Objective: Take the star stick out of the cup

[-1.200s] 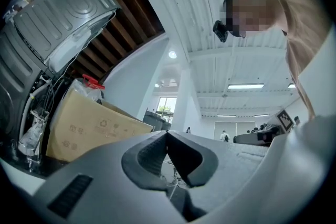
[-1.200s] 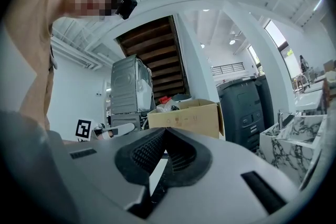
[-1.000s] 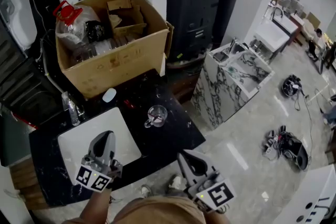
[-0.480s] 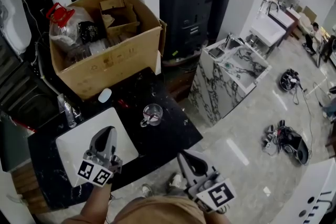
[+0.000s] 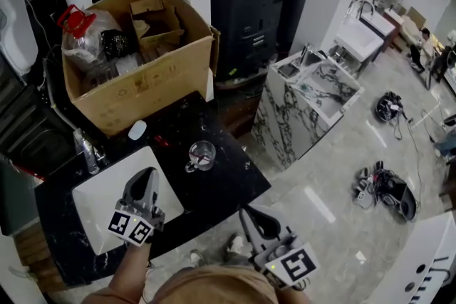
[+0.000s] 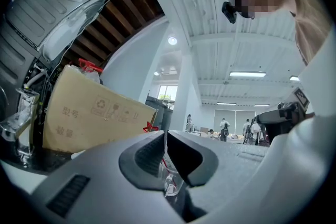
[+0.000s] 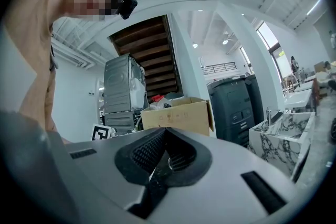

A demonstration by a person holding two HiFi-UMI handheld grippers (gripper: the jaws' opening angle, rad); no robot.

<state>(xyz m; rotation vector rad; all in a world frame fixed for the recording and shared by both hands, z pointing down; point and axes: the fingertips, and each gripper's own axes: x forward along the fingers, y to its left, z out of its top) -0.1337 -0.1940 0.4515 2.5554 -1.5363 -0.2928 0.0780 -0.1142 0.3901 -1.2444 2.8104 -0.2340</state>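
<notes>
While the right gripper hangs nearest the person, off the front edge of the black counter, its jaws meet with nothing between them. The left gripper has edged forward and slightly down over the white basin in the last second, closing part of the gap to the cup. Its jaws are also pressed together and empty. The cup appears only through the slit between them, still apart from the tips. The cup stands upright on the counter just past the basin's far right corner. The star stick remains inside it, its red star rising above the rim. This reads as the approach stage: nothing is gripped yet, and the left jaws must part before they can pinch the stick. The counter's right edge runs near the cup, with a drop to the floor beyond it, so a sideways push risks sliding the cup off. A tap stands at the basin's left, and a small pale cap lies near the cardboard box, which walls off the far side. Above the cup the space is open, which favours a straight upward withdrawal.
</notes>
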